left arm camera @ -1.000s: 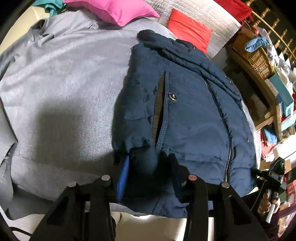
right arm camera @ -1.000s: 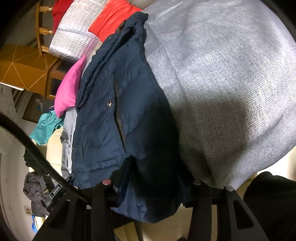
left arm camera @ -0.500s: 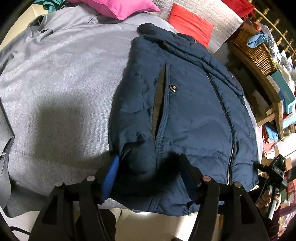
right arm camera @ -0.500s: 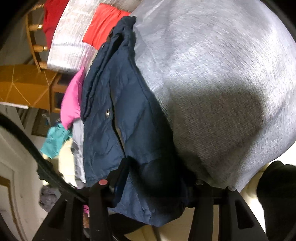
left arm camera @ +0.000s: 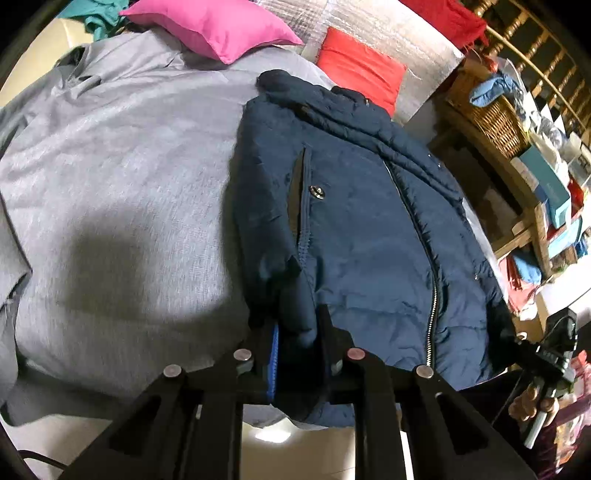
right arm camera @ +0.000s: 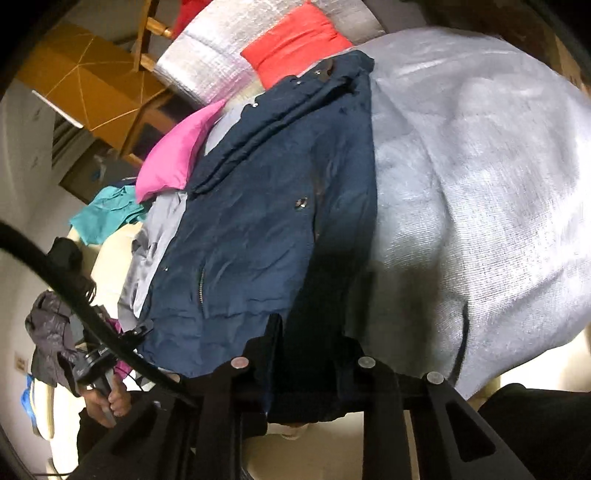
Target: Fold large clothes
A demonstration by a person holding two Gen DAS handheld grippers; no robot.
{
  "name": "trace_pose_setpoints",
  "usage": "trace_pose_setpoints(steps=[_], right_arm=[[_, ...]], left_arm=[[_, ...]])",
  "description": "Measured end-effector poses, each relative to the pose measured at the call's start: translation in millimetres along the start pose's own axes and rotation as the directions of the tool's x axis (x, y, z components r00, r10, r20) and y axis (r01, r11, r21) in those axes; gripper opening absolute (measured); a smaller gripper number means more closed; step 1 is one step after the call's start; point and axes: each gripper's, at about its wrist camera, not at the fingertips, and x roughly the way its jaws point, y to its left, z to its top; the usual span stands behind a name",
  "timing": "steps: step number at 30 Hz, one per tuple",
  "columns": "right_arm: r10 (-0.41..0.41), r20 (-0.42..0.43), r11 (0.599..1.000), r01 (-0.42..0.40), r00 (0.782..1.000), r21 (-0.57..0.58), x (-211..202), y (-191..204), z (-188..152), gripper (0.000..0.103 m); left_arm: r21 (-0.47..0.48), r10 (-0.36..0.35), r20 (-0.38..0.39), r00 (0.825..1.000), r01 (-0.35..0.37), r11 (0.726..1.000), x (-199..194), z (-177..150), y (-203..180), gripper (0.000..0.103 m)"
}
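A navy puffer jacket (left arm camera: pixel 354 236) lies front-up on a grey cover (left arm camera: pixel 122 192), its zipper (left arm camera: pixel 430 314) closed and a snap button (left arm camera: pixel 317 192) beside the pocket slit. The left claw (left arm camera: pixel 297 332) is clamped on a bunched fold at the jacket's near hem. The right claw (right arm camera: pixel 310 343) grips the hem too (dark fabric fills the gap between its fingers). A pink pillow (left arm camera: pixel 218 27) and a red cushion (left arm camera: pixel 360 68) sit beyond the collar.

I get dim, warm indoor light in both views, with strong fisheye bending and black corners. Soft shadow pools on the grey cover (left arm camera: pixel 122 177) just ahead of my jaws; edges smear slightly.
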Motion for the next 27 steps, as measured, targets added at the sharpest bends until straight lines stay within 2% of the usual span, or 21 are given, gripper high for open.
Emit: trace_pose_setpoints(steps=[3,4,6,7,8,9,10,11,13,19,27], right_arm=[[0.013,-0.030,0.998,-0.012,0.999,0.061,8.2,-14.1,2.1,0.027],[0.013,-0.032,0.997,-0.010,0.999,0.074,12.8,-12.2,3.8,0.028],[0.026,-0.036,0.995,-0.023,0.999,0.102,15.9,-17.8,4.4,0.040],[0.032,-0.041,0.994,-0.027,0.999,0.108,18.7,-19.3,5.1,0.046],[0.028,-0.047,0.994,-0.023,0.998,0.111,22.0,-19.0,3.9,0.046],[0.020,-0.054,0.994,-0.014,0.998,0.110,28.3,-15.6,4.0,0.046],[0.009,-0.054,0.995,-0.003,0.999,0.102,29.0,-15.4,2.2,0.038],[-0.006,-0.051,0.996,0.010,0.999,0.087,27.3,-14.8,1.9,0.029],[-0.030,-0.028,0.998,0.032,0.999,0.045,22.8,-6.7,0.3,0.022],[-0.020,0.044,1.000,0.021,0.999,-0.019,1.1,9.3,-1.7,0.020],[0.019,0.059,0.999,-0.017,0.998,-0.048,-36.1,16.1,-15.3,0.020]], left_arm=[[-0.010,0.039,-0.030,0.999,-0.039,0.999,8.1,1.0,2.1,0.025],[-0.011,0.055,-0.038,0.998,-0.055,0.998,10.7,1.6,2.5,0.040],[-0.030,0.082,-0.087,0.993,-0.085,0.996,20.2,0.9,6.2,0.069],[-0.036,0.079,-0.108,0.991,-0.083,0.996,26.5,0.7,7.6,0.069],[-0.028,0.078,-0.111,0.991,-0.082,0.996,27.6,0.0,6.6,0.069],[-0.013,0.078,-0.103,0.992,-0.080,0.997,26.3,-0.8,4.2,0.059],[0.011,0.051,-0.097,0.994,-0.050,0.999,24.5,-1.5,-0.2,0.040],[0.025,0.039,-0.089,0.995,-0.037,0.999,22.7,-1.9,-2.9,0.037],[0.056,0.042,-0.068,0.997,-0.038,0.998,19.5,-2.9,-8.3,0.028],[0.050,-0.012,-0.002,1.000,0.012,0.999,0.0,-6.8,-9.4,0.018],[0.127,-0.065,0.008,0.998,0.063,0.990,-38.5,-32.3,-22.3,0.016]])
